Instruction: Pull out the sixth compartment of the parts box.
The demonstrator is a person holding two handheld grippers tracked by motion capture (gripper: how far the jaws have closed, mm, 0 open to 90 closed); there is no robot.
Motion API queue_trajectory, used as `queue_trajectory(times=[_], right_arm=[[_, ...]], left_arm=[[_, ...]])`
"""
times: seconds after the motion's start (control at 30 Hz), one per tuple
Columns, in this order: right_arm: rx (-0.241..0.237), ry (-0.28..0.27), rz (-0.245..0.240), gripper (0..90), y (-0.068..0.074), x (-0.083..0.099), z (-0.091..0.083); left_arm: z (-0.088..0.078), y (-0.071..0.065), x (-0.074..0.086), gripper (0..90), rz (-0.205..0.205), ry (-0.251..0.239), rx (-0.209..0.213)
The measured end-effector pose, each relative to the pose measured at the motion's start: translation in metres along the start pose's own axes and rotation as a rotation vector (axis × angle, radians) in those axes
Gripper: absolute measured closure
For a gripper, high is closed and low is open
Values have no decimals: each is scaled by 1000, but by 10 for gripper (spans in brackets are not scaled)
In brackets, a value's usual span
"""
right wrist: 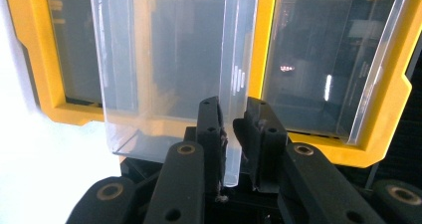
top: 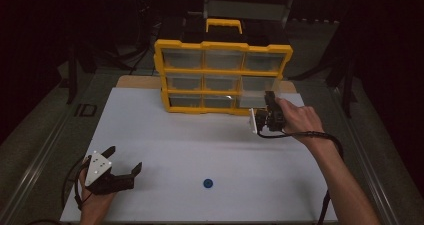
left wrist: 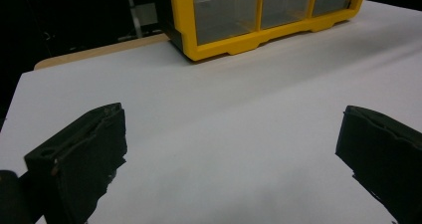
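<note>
At the far right of the white table (top: 165, 135), the right gripper (right wrist: 233, 115) is clamped on the front wall of a clear plastic drawer (right wrist: 169, 69), drawn partway out of the yellow organizer (top: 222, 77). The left gripper (top: 122, 160) rests near the front left corner, jaws spread wide and empty. A small blue disc (top: 208, 183) lies near the front edge.

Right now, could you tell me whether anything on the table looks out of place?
One clear drawer sticks out of the yellow organizer at its lower right, pinched by its front wall in the right gripper. A small blue disc lies alone on the white board.
</note>
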State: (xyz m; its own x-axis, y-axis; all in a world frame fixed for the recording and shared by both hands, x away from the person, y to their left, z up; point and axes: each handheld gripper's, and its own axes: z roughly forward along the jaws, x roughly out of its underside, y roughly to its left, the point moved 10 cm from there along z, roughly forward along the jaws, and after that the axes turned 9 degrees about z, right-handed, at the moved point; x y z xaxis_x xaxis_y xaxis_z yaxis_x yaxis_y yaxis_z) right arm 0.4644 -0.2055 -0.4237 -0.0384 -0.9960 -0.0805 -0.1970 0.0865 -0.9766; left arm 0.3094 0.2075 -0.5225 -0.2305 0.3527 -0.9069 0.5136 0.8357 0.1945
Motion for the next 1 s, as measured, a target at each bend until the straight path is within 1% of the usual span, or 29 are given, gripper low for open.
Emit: queue_trajectory(times=[0.13,0.17,0.23,0.37,0.4,0.53,0.57,0.6,0.67,0.77,0.83,1.0], right_arm=[[-5,-2,4,781,0,0,-3],[-3,-1,12,781,1,0,-5],[-3,-5,3,781,1,0,-8],[-8,-5,12,781,2,0,-11],[-10,-9,7,780,2,0,-12],[-11,-16,8,780,3,0,-13],[-11,-13,14,779,4,0,-14],[-12,-15,9,779,3,0,-14],[-14,-10,18,780,4,1,-15],[-15,-14,10,780,3,0,-15],[-15,-18,19,779,3,1,-17],[-18,-24,12,778,4,1,-19]], left_arm=[[0,0,0,0,0,-1,0],[0,0,0,0,0,0,0],[0,0,0,1,0,0,1],[0,0,0,1,1,-1,1],[0,0,0,0,1,-1,1],[0,0,0,0,1,-1,1],[0,0,0,1,1,-1,1],[0,0,0,0,0,-2,1],[0,0,0,0,0,-2,2],[-1,0,-1,0,-1,-4,2],[-1,0,-1,1,-2,-4,2],[0,-1,-1,1,1,-2,2]])
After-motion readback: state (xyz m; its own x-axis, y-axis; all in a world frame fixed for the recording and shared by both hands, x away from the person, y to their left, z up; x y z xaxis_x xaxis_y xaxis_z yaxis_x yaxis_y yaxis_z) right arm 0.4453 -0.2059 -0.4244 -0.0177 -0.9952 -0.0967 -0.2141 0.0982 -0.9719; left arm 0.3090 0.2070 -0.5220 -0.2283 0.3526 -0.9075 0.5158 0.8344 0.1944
